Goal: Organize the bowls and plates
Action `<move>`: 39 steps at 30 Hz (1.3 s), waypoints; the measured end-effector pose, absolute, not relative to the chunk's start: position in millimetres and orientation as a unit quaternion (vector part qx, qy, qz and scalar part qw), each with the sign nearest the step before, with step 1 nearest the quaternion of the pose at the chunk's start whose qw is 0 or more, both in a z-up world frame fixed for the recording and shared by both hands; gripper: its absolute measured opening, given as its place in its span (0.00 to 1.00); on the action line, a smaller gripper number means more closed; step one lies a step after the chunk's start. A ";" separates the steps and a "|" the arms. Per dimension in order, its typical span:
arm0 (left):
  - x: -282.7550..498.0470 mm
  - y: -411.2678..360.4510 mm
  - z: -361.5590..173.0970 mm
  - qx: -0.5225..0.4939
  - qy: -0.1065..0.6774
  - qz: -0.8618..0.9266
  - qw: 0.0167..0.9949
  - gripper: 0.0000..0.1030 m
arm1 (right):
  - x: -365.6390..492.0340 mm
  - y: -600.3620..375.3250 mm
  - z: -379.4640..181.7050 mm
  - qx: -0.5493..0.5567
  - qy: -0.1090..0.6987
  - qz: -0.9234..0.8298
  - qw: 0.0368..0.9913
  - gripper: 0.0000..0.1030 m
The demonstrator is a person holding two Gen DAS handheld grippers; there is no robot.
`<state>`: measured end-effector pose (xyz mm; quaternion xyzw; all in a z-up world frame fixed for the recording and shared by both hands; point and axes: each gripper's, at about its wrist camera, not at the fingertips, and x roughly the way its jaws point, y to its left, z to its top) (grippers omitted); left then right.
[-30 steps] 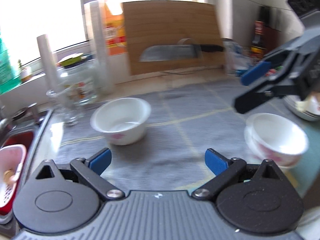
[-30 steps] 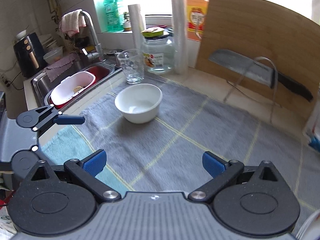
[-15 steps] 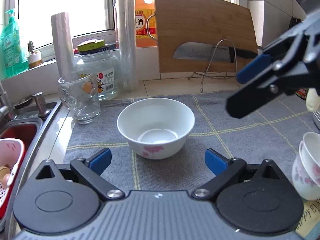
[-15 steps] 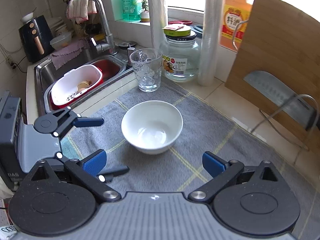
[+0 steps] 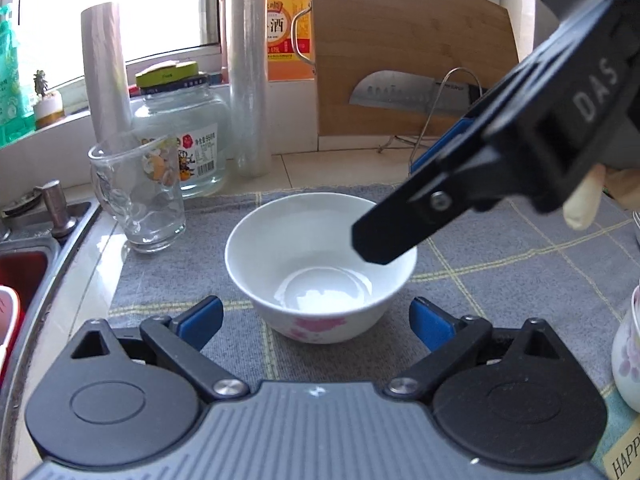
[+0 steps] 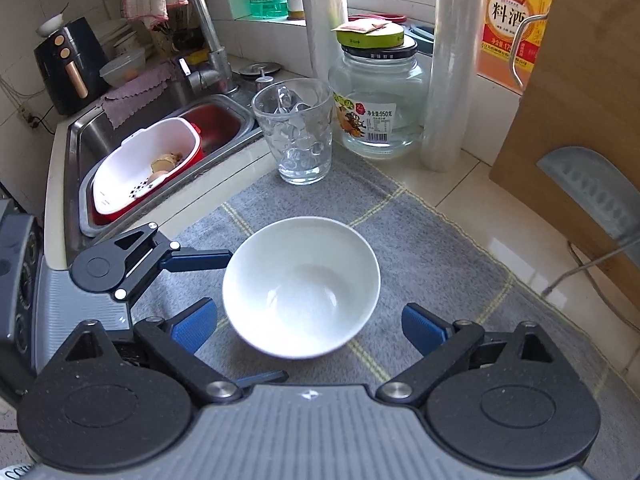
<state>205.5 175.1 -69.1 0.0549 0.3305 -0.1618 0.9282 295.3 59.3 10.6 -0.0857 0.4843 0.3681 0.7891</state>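
Note:
A white bowl (image 5: 320,268) with pink flowers stands upright and empty on the grey mat (image 5: 500,292). My left gripper (image 5: 316,322) is open, its blue pads on either side of the bowl's near wall and clear of it. The right gripper (image 5: 408,196) reaches in from the upper right, with one finger over the bowl's right rim. In the right wrist view the bowl (image 6: 300,288) lies between and just ahead of my right gripper (image 6: 310,326), whose jaws are closing without pressing on it. The left gripper (image 6: 258,316) straddles the bowl from the left. Stacked bowls (image 5: 626,344) stand at the right edge.
A glass mug (image 6: 296,132) and a lidded jar (image 6: 380,96) stand just behind the bowl, with two rolls of film (image 6: 450,80). A cutting board (image 5: 412,60) with a knife (image 5: 408,88) leans at the back right. The sink (image 6: 120,148) with a colander lies left.
Both grippers have come closer to the single bowl and lower, so it now fills the space between each pair of fingers. The right gripper's finger now overlaps the bowl's rim in the left view.

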 end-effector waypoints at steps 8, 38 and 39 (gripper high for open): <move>212.6 174.7 -71.0 0.046 0.328 -0.168 0.929 0.95 | 319.9 65.4 -5.9 -0.074 0.496 0.369 0.783 0.89; 212.9 174.5 -64.2 0.049 0.318 -0.179 0.930 0.90 | 335.9 71.2 -17.7 -0.043 0.513 0.384 0.767 0.71; 211.6 173.9 -62.9 0.051 0.317 -0.180 0.930 0.90 | 335.0 70.1 -16.7 -0.041 0.513 0.384 0.767 0.71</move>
